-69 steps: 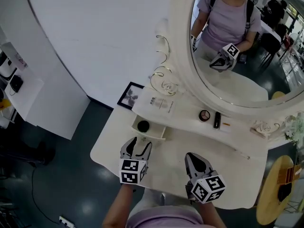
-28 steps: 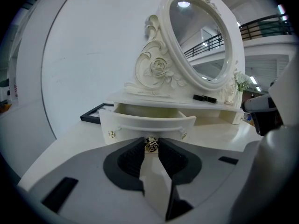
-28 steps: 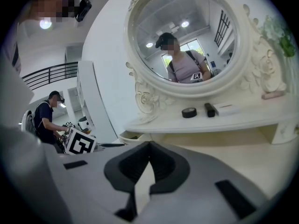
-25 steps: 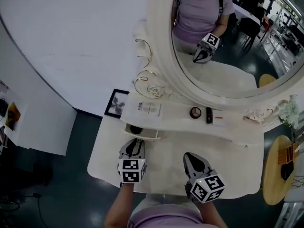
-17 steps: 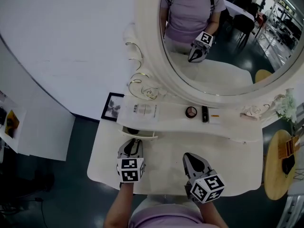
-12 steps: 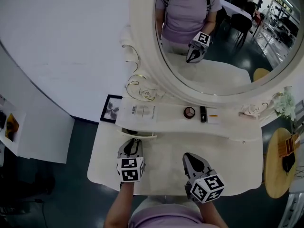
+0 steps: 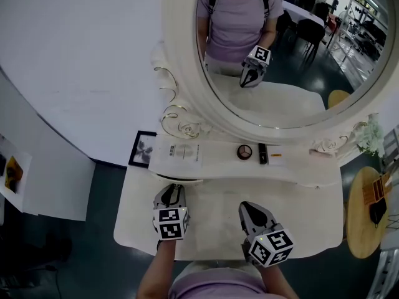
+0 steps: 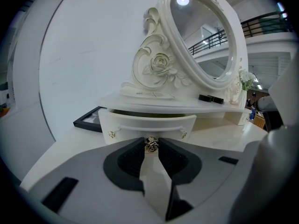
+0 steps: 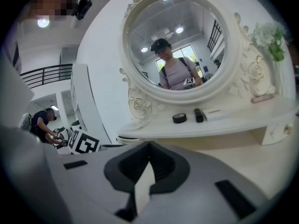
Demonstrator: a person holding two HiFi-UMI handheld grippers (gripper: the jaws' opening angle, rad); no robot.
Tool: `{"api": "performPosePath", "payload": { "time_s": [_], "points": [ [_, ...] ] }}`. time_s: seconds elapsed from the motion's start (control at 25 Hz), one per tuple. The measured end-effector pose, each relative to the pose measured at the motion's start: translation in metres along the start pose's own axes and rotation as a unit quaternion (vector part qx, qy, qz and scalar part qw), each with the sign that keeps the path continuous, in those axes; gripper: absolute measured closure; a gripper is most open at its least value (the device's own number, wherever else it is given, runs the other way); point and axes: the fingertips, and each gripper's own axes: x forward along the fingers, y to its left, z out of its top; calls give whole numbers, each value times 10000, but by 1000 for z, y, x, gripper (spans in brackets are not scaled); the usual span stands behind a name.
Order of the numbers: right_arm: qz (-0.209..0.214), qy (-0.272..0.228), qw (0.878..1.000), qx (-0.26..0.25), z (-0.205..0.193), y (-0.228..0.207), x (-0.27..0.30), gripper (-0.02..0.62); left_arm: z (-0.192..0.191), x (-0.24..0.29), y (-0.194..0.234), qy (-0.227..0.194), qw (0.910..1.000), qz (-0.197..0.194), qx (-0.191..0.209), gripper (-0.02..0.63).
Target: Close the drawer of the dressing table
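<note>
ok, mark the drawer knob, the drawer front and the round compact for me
drawer knob [image 8: 150, 144]: left gripper view, centre of the metal knob.
drawer front [image 8: 135, 125]: left gripper view, bare panel left of centre.
round compact [image 7: 244, 152]: head view, middle of its round face.

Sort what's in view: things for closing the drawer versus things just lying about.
For the job: drawer, knob, left gripper clamped on the knob.
Lying about: picture frame, paper sheet, round compact, black tube.
</note>
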Motion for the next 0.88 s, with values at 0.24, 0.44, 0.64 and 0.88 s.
{"api": "performPosePath", "payload": {
  "time_s": [0.24,0.44,0.64,0.88],
  "points": [
    [2,17,10000,-9,2,-1,3,592,3,4,0,-29,10000,3,-23,511],
    [40,33,10000,-14,2,1,6,592,4,6,1,-47,10000,22,-43,511],
    [74,44,10000,-6,0,1,6,592,5,8,1,-53,10000,51,-24,511],
    [64,27,10000,30,-1,-3,2,592,9,10,1,-75,9999,88,15,511]
  ]
}}
